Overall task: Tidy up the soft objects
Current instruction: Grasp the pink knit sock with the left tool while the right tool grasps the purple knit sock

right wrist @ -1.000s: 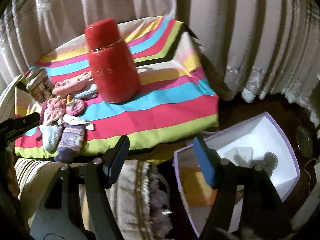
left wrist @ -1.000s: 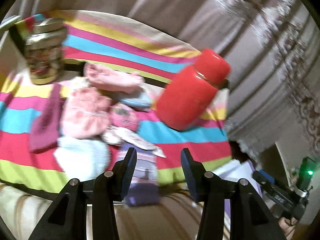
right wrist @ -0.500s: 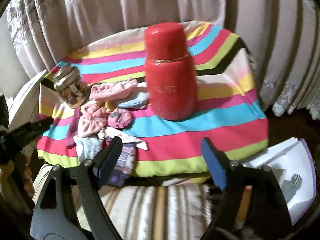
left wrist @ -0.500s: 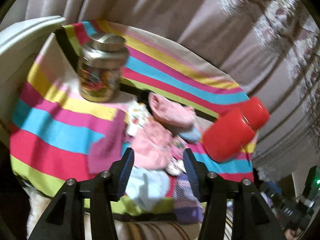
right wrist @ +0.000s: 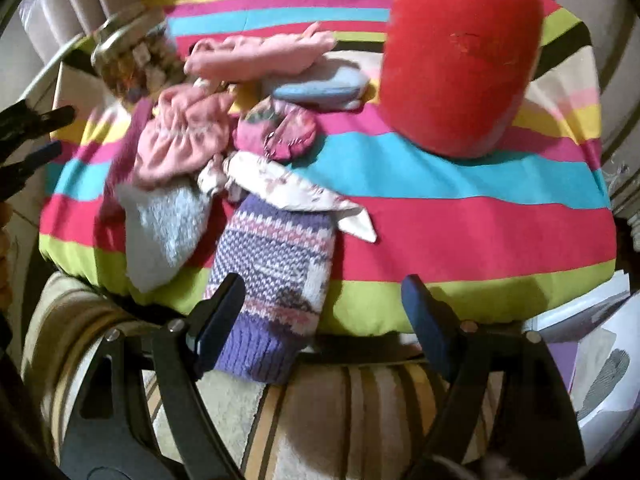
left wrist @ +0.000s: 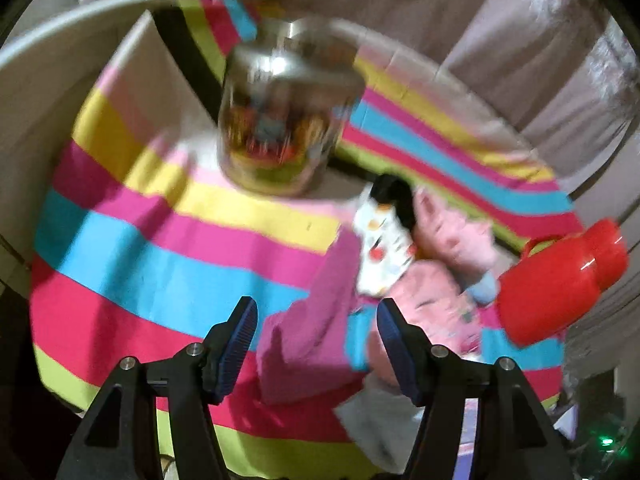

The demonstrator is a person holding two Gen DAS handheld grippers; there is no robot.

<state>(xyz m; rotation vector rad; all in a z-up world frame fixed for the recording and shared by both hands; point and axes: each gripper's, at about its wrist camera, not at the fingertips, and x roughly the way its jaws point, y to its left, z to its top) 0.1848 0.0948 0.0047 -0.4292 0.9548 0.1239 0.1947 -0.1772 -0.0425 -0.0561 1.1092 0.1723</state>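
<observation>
A heap of small socks and mittens lies on a striped cloth (right wrist: 460, 216). My right gripper (right wrist: 322, 304) is open, hanging over the purple knitted sock (right wrist: 272, 280) at the cloth's near edge, not touching it. A pale blue sock (right wrist: 160, 224), pink mittens (right wrist: 180, 140) and a blue one (right wrist: 320, 88) lie behind. My left gripper (left wrist: 314, 340) hovers above a magenta sock (left wrist: 316, 320), its jaws opening, nothing pressed between them. A white patterned sock (left wrist: 380, 248) and pink mittens (left wrist: 456, 236) lie just beyond.
A tall red flask (right wrist: 460, 60) stands on the cloth's right part, also visible as the red flask (left wrist: 560, 280) in the left view. A metal-lidded jar (left wrist: 284, 116) stands at the far left. A purple-edged box (right wrist: 592, 364) sits low to the right. Curtains hang behind.
Both grippers have swung toward the heap and come lower and closer. The right one left the box and now hangs over the purple sock. The left jaws stand wider.
</observation>
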